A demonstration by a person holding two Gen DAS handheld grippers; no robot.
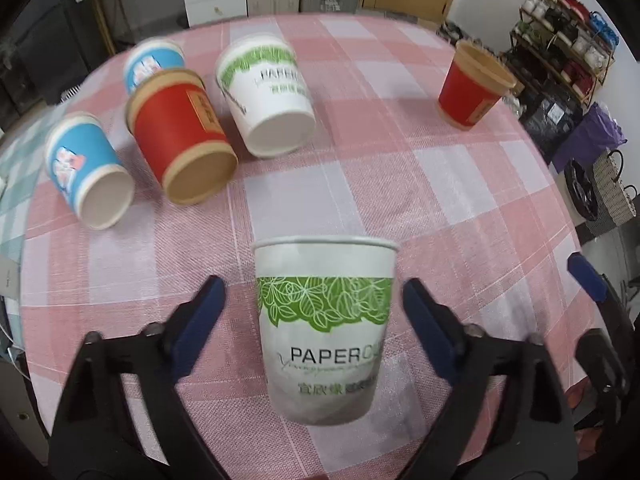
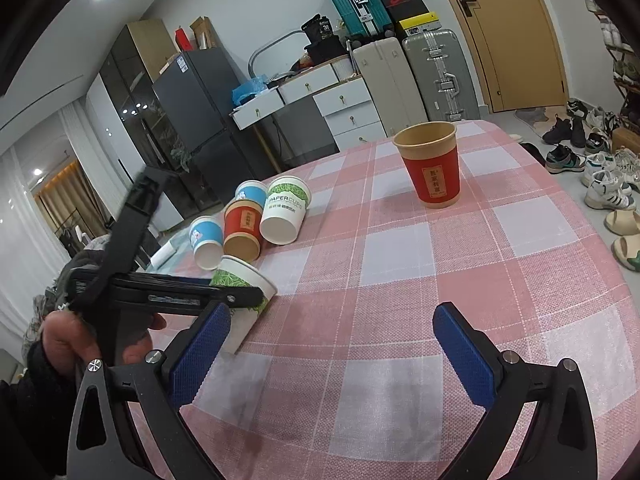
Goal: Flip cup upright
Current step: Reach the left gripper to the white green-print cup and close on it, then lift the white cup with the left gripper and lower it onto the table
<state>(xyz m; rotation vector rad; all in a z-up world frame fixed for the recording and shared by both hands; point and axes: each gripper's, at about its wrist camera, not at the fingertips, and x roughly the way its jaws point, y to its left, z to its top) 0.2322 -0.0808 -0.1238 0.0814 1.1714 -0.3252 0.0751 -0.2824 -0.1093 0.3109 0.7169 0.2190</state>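
Green-leaf paper cup (image 1: 326, 328) upright, between spread left gripper (image 1: 310, 304) fingers, ungripped, right gripper (image 2: 332, 344) released.

bare cloth (image 2: 400, 320) ahead, cup cluster (image 2: 248, 220) left

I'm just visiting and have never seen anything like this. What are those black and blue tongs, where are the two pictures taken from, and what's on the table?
There is no robot here: a person holds a two-fingered claw in each hand, and a wide-angle camera on each looks along its fingers. One picture is from the left claw, the other from the right claw. In the right view you can see the hand gripping the left tool. On the pink checked tablecloth four paper cups lie on their sides, and a red cup stands upright. A white and green cup stands between the left claw's open fingers, which do not touch it. The right claw is open and holds nothing.
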